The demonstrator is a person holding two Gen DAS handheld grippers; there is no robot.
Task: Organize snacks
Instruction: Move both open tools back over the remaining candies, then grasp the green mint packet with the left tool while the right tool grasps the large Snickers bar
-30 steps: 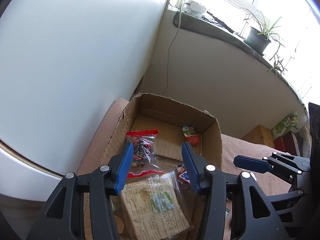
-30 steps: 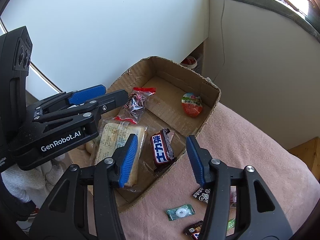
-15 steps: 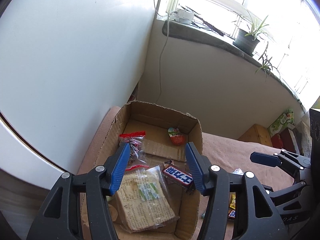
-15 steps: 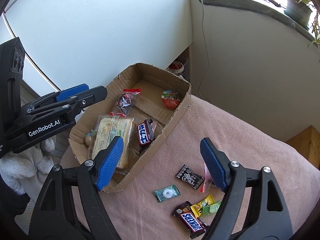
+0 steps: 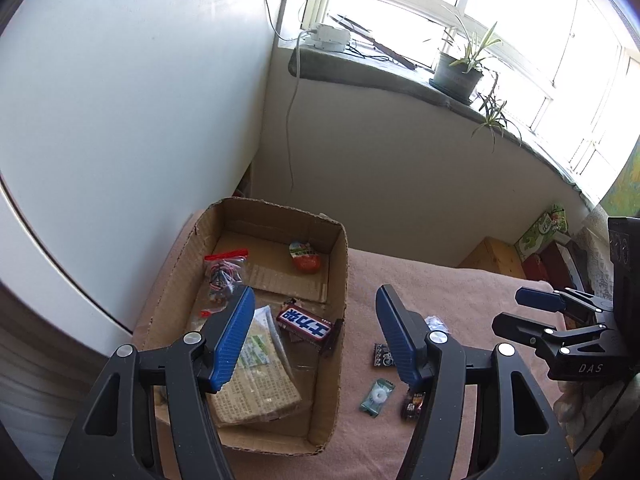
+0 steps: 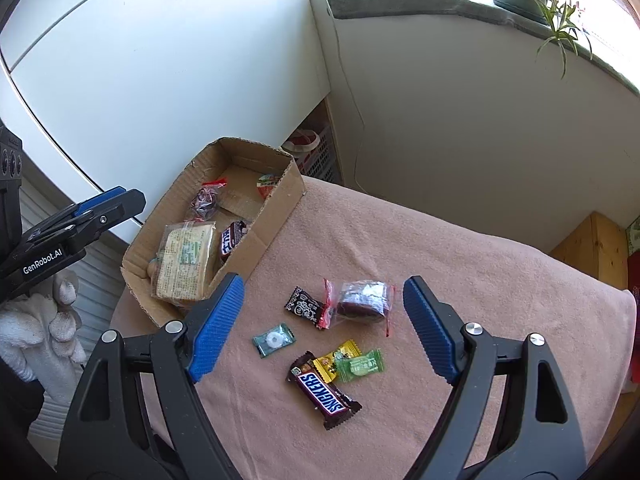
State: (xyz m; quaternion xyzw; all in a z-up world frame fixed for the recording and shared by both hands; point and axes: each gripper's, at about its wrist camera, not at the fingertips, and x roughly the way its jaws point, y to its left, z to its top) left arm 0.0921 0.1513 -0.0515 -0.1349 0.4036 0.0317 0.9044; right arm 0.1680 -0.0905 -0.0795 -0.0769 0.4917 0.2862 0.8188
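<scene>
While box (image 6: 280, 208) hugs cloth edge; snacks (image 6: 320, 388) spread.

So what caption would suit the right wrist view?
Open right gripper above loose snacks on a pink cloth, beside a partly filled cardboard box.

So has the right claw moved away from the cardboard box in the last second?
Yes. The right claw has pulled back from the cardboard box, empty, and now frames the loose snacks on the pink blanket.
</scene>
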